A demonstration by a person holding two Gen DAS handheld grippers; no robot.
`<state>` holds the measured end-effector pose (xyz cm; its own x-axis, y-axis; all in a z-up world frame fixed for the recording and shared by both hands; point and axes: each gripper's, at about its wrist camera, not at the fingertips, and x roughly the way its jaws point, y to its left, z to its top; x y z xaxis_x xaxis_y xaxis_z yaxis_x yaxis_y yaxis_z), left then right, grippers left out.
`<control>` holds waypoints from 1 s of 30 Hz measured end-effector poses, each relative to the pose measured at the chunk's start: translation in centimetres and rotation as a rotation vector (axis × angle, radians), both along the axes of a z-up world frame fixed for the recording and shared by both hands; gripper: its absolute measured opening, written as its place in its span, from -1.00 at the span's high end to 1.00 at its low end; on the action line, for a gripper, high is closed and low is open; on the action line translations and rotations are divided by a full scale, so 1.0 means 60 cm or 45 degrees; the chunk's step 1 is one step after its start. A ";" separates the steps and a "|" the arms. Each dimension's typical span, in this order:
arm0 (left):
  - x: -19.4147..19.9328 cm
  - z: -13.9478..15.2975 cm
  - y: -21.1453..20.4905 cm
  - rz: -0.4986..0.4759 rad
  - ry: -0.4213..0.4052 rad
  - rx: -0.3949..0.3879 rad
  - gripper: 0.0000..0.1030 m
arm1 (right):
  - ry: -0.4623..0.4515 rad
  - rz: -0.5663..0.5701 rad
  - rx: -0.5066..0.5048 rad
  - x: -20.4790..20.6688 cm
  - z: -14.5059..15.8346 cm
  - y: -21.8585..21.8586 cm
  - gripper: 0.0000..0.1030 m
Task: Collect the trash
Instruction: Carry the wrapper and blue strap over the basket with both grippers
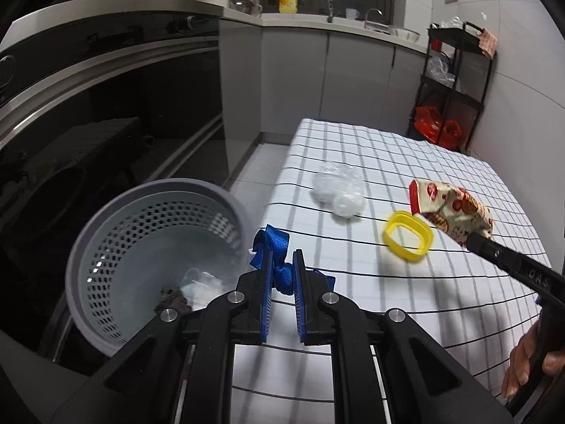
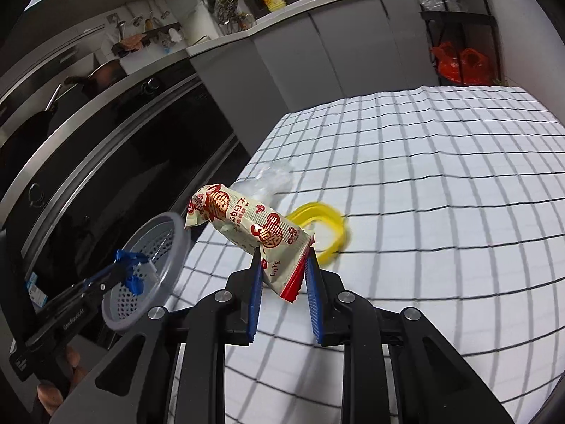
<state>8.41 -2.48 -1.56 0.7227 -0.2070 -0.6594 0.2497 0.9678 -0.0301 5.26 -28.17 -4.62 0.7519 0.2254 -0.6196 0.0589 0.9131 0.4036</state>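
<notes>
My left gripper (image 1: 282, 259) is shut on a crumpled blue strap (image 1: 273, 243), held in the air just right of a grey perforated basket (image 1: 134, 247) that stands off the table's left edge. Clear plastic and a dark scrap lie in the basket. The right wrist view shows this gripper (image 2: 128, 265) in front of the basket (image 2: 159, 240). My right gripper (image 2: 284, 256) is shut on one end of a cream and red snack wrapper (image 2: 243, 219), raised over the checked tablecloth (image 2: 423, 212). From the left wrist, the wrapper (image 1: 455, 208) hangs above a yellow plastic ring (image 1: 408, 238).
A crumpled clear plastic piece (image 1: 339, 190) lies on the cloth beyond the ring (image 2: 328, 226). A dark oven front (image 1: 106, 113) and grey cabinets (image 1: 317, 81) line the left and back. A black rack with red bags (image 1: 438, 123) stands at the far right. A hand (image 1: 526, 367) grips the right tool.
</notes>
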 end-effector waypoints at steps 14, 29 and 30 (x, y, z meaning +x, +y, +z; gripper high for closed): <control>0.076 -0.026 0.182 0.161 0.003 0.033 0.77 | 0.070 0.204 -0.055 0.095 -0.005 0.213 0.57; 0.126 -0.064 0.253 0.242 0.077 -0.027 0.77 | 0.114 0.255 -0.149 0.158 -0.019 0.318 0.56; 0.129 -0.065 0.254 0.246 0.081 -0.028 0.77 | 0.117 0.260 -0.159 0.160 -0.020 0.322 0.56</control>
